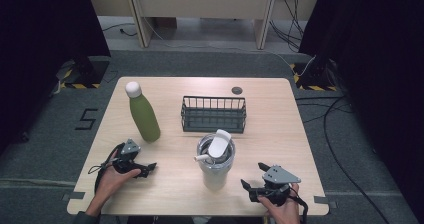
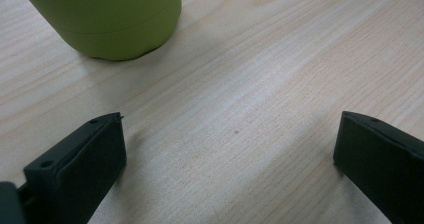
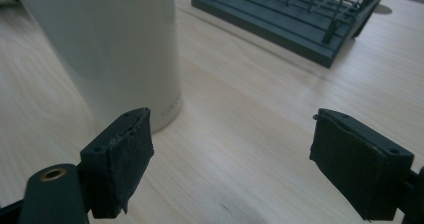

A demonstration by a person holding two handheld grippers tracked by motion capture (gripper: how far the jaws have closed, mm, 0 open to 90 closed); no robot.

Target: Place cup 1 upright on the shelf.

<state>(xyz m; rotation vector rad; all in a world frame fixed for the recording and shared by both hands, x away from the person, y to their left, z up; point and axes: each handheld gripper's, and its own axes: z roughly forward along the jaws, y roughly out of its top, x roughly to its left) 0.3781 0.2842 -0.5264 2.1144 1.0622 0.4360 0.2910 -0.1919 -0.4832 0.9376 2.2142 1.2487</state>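
Left claw [image 1: 148, 168] and right claw [image 1: 253, 176], jaws wide apart, low over table.

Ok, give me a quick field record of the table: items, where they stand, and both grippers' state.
surface: light wooden table
bottle: green bottle with white cap, upright, rear left
tumbler: white lidded tumbler with straw, upright, front centre
basket: dark wire basket, behind tumbler, empty
left gripper: open, low near bottle, holding nothing
right gripper: open, right of tumbler, holding nothing

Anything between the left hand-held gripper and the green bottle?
No. In the left gripper view, bare wood lies between the open left hand-held gripper and the green bottle; the high view agrees.
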